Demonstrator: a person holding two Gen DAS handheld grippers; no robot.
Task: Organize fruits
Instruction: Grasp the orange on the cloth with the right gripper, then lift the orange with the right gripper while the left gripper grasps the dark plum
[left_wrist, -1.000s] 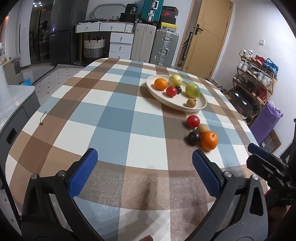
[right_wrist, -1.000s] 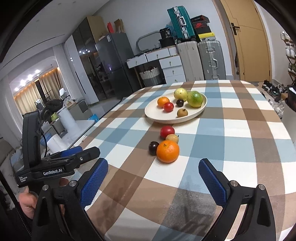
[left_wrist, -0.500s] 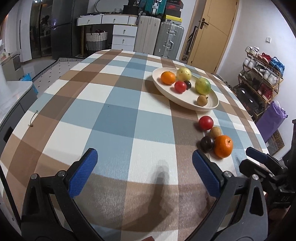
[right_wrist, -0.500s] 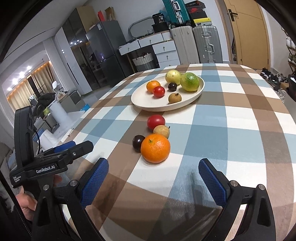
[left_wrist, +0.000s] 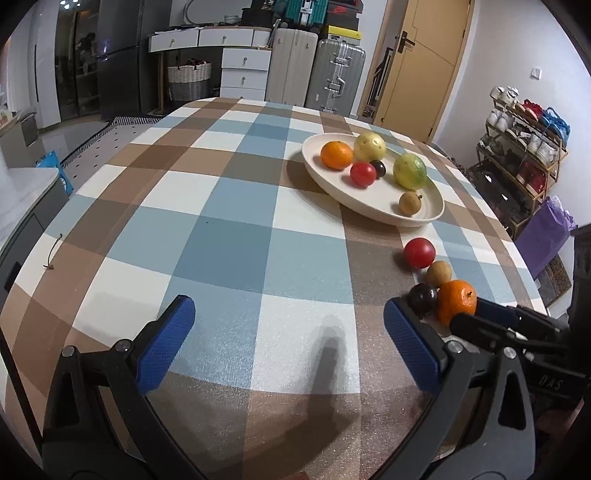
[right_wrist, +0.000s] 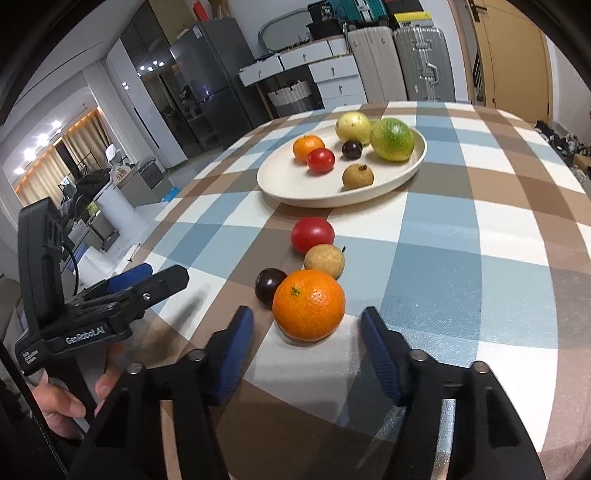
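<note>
orange-skinned round citrus fruit (right_wrist: 308, 304) sits on the checked desk (right_wrist: 461, 236), just ahead of the right gripper (right_wrist: 307, 341). the jaws of that gripper have just been closing, yet its blue pads (right_wrist: 378, 354) stand apart on either side of the orange without pressing it. touching the orange on its left is a small dark purple plum (right_wrist: 268, 286); behind it lie a tan round fruit (right_wrist: 325, 260) and a red tomato (right_wrist: 312, 233), in a line toward the cream oval plate (right_wrist: 280, 181). the plate holds six more fruits. the left gripper (left_wrist: 284, 339) hovers over bare cloth to the left, its jaws wide apart with nothing between them.
</note>
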